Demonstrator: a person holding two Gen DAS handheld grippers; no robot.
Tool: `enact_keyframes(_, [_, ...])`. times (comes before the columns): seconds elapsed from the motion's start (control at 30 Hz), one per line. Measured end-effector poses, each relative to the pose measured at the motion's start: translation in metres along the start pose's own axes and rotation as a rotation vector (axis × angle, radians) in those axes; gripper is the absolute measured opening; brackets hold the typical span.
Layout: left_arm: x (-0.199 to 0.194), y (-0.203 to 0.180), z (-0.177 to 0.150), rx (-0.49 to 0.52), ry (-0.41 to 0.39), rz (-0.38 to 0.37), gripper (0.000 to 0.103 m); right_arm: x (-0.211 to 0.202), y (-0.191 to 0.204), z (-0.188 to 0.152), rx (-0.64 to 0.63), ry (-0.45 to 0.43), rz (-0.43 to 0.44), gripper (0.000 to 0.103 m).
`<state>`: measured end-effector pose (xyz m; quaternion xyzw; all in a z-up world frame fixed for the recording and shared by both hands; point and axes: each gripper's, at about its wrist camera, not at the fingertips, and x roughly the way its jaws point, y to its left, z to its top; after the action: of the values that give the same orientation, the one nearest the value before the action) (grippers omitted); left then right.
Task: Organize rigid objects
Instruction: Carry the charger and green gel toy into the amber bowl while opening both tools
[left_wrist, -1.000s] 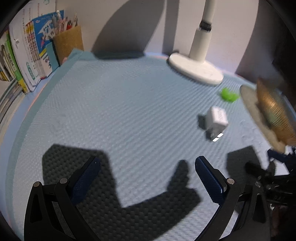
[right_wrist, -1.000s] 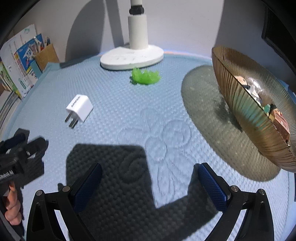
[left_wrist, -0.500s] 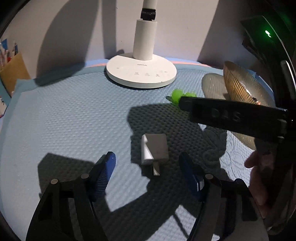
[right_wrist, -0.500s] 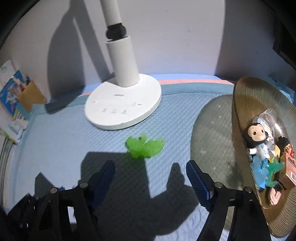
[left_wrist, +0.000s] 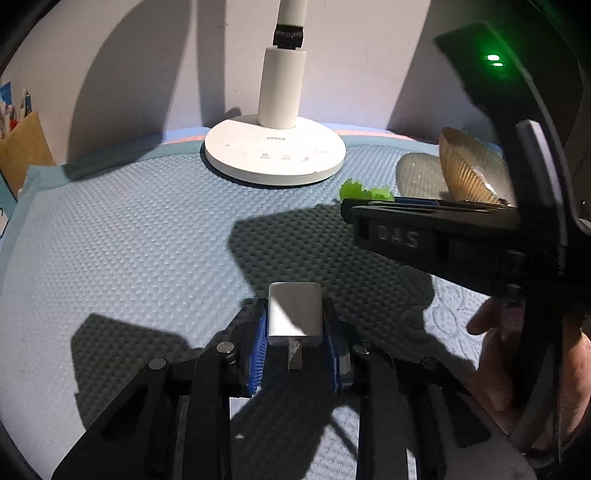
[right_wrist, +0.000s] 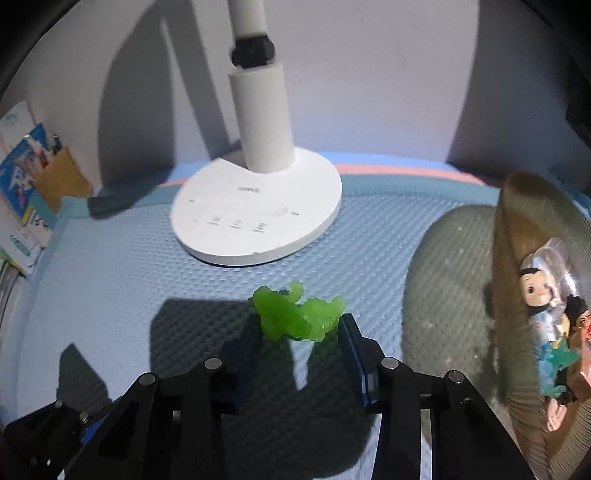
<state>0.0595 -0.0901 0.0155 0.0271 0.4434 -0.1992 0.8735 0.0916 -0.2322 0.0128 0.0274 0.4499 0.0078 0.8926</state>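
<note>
Down on the blue textured mat (left_wrist: 122, 236), left gripper (left_wrist: 295, 328) clamped on the white plug-in charger (left_wrist: 294, 314), blue pads pressing both sides, prongs pointing back toward the camera. Right gripper (right_wrist: 301, 343) closing around the green translucent toy figure (right_wrist: 299, 314); figure sits between the fingertips, contact on its right side, left side unclear. White lamp base (right_wrist: 255, 221) just behind the figure. Ribbed amber bowl (right_wrist: 517, 280) at right holds small dolls (right_wrist: 539, 299). Brown pen holder (left_wrist: 22, 151) far left.
</note>
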Motion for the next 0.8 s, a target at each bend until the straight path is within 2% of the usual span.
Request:
enact_keyframes(0.13, [-0.021,-0.005,0.002,-0.01,-0.046,0.0,0.024,-0.036,0.0,-0.003,-0.012,-0.052,0.014,0.041])
enact_keyframes(0.27, [-0.045,-0.026,0.016,0.03,-0.11,0.002,0.024,-0.082,-0.014,-0.001,-0.014,-0.132,0.001,0.041])
enact_keyframes(0.37, [-0.061,-0.061,0.038,0.084,-0.156,-0.029,0.024,-0.121,-0.048,-0.001,0.023,-0.19,-0.039,0.041])
enact_keyframes(0.47, [-0.068,-0.11,0.066,0.16,-0.192,-0.094,0.024,-0.156,-0.095,0.003,0.078,-0.235,-0.126,0.041])
enact_keyframes(0.53, [-0.064,-0.138,0.079,0.188,-0.19,-0.149,0.024,-0.173,-0.127,0.005,0.118,-0.247,-0.182,0.041])
enact_keyframes(0.63, [-0.045,-0.176,0.086,0.22,-0.152,-0.21,0.024,-0.178,-0.173,0.008,0.174,-0.22,-0.23,0.041])
enact_keyframes(0.8, [0.005,-0.215,0.075,0.248,-0.061,-0.262,0.024,-0.149,-0.215,0.005,0.2,-0.137,-0.268,0.041])
